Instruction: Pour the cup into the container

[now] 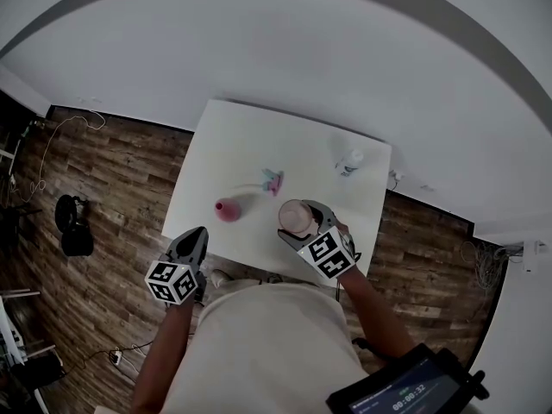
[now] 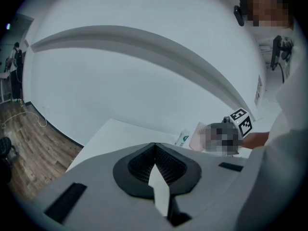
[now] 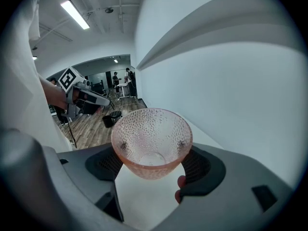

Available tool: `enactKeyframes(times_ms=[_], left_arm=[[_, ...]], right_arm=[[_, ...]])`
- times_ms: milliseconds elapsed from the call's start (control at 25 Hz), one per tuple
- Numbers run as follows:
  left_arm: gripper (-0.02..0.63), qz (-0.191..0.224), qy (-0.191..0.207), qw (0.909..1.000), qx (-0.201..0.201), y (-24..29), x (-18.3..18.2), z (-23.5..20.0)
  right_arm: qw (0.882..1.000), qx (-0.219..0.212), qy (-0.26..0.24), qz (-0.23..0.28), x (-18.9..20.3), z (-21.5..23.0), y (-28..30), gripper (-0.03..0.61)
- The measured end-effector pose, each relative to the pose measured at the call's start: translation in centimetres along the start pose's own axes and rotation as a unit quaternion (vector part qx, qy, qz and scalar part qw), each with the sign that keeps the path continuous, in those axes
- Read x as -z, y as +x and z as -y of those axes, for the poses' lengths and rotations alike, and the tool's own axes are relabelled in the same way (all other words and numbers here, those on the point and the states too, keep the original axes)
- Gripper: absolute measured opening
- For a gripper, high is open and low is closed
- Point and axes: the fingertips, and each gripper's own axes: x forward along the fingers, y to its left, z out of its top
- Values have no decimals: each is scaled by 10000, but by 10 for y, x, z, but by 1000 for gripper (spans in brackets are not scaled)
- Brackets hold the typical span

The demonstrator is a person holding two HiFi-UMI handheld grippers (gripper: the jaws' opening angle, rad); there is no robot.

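I see my right claw (image 1: 299, 224) holding the pink cup (image 1: 294, 215) above the bench's (image 1: 259, 136) near edge, the pink container (image 1: 228, 210) nearer its near-left corner.

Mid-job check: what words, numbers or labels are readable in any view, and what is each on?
"00:00:32" or close to it, on the dark device screen at the person's waist; the digits are blurred.
Small white bottle: blue label print, too small to read.
Marker cube: square patterns only, no letters.
Cup: no print.
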Motion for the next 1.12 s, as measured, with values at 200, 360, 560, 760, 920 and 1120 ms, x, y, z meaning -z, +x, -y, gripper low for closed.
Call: enactKeyframes(times_ms=[200, 360, 560, 760, 920, 1120], left_arm=[[11, -15, -15, 10000, 0, 3, 1, 1], [11, -26, -7, 10000, -23, 4, 1, 1], [11, -34, 17, 10000, -46, 6, -1, -2], [11, -42, 10, 10000, -70, 6, 0, 0], [11, -43, -14, 9999, -99, 5, 2, -1], [11, -53, -51, 9999, -142, 0, 4, -4]], right_arm=[[9999, 86, 76, 26, 6, 2, -4, 367], [9999, 127, 108, 34, 12, 4, -8, 367], [9997, 172, 148, 61, 14, 5, -9, 367], [9998, 156, 143, 58, 17, 4, -10, 367], [9998, 120, 137, 39, 18, 2, -8, 367], [9999, 48, 122, -14, 19, -4, -3, 367]])
